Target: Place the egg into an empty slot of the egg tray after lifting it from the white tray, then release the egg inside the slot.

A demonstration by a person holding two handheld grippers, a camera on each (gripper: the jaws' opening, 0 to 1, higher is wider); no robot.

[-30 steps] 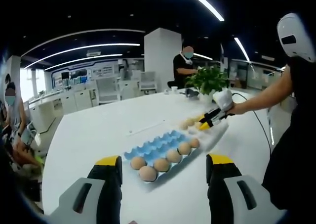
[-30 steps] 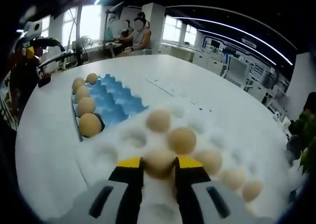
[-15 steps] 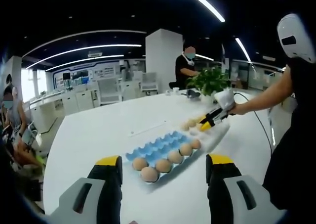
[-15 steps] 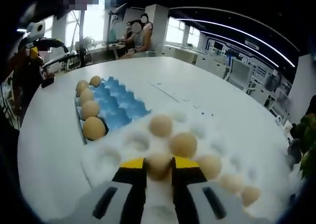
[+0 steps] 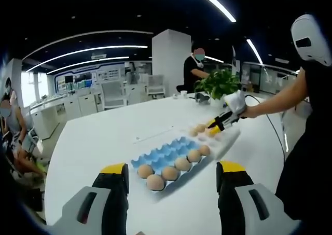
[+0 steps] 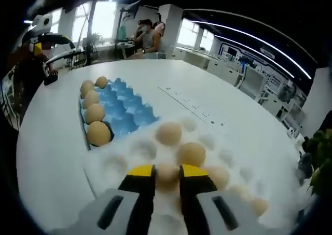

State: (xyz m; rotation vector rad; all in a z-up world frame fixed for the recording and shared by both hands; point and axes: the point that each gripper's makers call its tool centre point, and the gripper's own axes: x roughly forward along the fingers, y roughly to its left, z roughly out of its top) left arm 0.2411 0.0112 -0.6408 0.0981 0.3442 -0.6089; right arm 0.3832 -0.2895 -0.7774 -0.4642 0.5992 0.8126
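While the right gripper point(image 6: 167, 174) sits low over the white tray point(image 6: 124, 165), its two yellow-tipped jaws are pressed close on an egg point(image 6: 166, 173) between them. That egg is in the near part of the white tray, and I cannot tell if it is lifted out of its cup or resting in it. Other eggs lie in the white tray too, one just past the jaws point(image 6: 191, 154) and one a bit farther on point(image 6: 168, 133).

Beside the white tray, touching its far-left edge in the right gripper view, lies the blue egg tray point(image 6: 122, 112). Four eggs sit in a row along its outer side, with the biggest-looking one point(image 6: 98, 133) closest to the white tray. The other blue slots hold nothing.

Both trays rest on a big white table point(image 5: 104, 136). In the left gripper view, the left gripper point(image 5: 172, 174) hangs above the near edge of the table with its jaws wide apart and nothing between them. Past it you can see the blue egg tray point(image 5: 166, 153) with its row of eggs on the near side, and the white tray point(image 5: 226, 138) just behind it to the right. The right gripper point(image 5: 214, 129) reaches down to the white tray there, held by a person's hand point(image 5: 251, 112).

A green plant point(image 5: 219, 83) stands at the far side of the table. A person in a dark top point(image 5: 193, 71) is behind it.
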